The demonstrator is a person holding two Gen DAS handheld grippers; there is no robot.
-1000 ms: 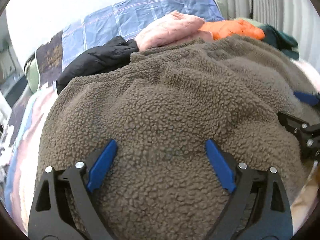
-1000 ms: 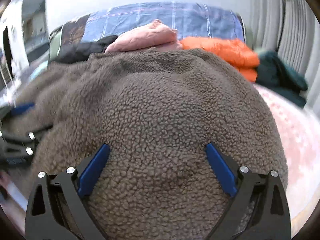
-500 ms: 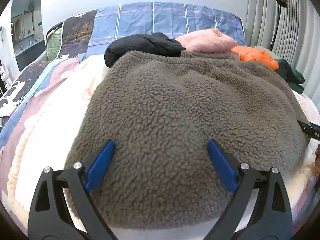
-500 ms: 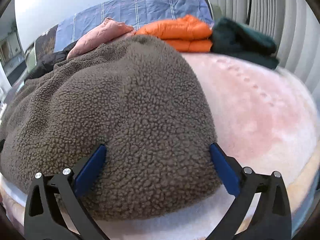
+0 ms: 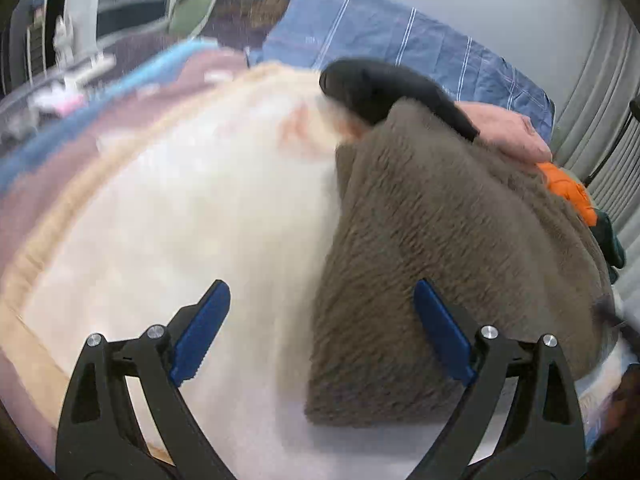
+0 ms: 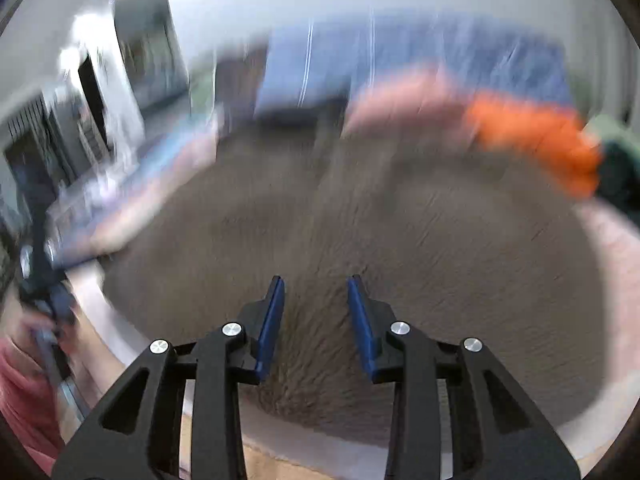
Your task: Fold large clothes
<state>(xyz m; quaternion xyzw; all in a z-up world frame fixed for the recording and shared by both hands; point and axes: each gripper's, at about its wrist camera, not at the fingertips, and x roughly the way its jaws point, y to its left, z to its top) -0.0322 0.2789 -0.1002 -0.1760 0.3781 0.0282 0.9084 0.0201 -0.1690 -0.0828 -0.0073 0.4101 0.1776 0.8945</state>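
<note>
A large brown fleece garment (image 5: 452, 248) lies spread on a cream blanket (image 5: 192, 220) on the bed. It also shows in the right wrist view (image 6: 400, 232), blurred. My left gripper (image 5: 320, 328) is open and empty, just off the fleece's near left corner; its right finger is over the fleece. My right gripper (image 6: 316, 320) has its jaws narrowed a hand-width apart over the near edge of the fleece; fabric shows between them, and whether it is pinched is unclear.
Folded clothes lie behind the fleece: a black jacket (image 5: 384, 88), a pink garment (image 5: 508, 128), an orange jacket (image 6: 532, 136) and a dark green one (image 6: 620, 176). A blue plaid pillow (image 5: 400, 36) stands at the headboard. The other gripper (image 6: 44, 280) shows at the left edge.
The left gripper has swung left off the fleece toward the cream blanket. The right gripper has swung left over the fleece's near edge and narrowed its jaws from wide open.
</note>
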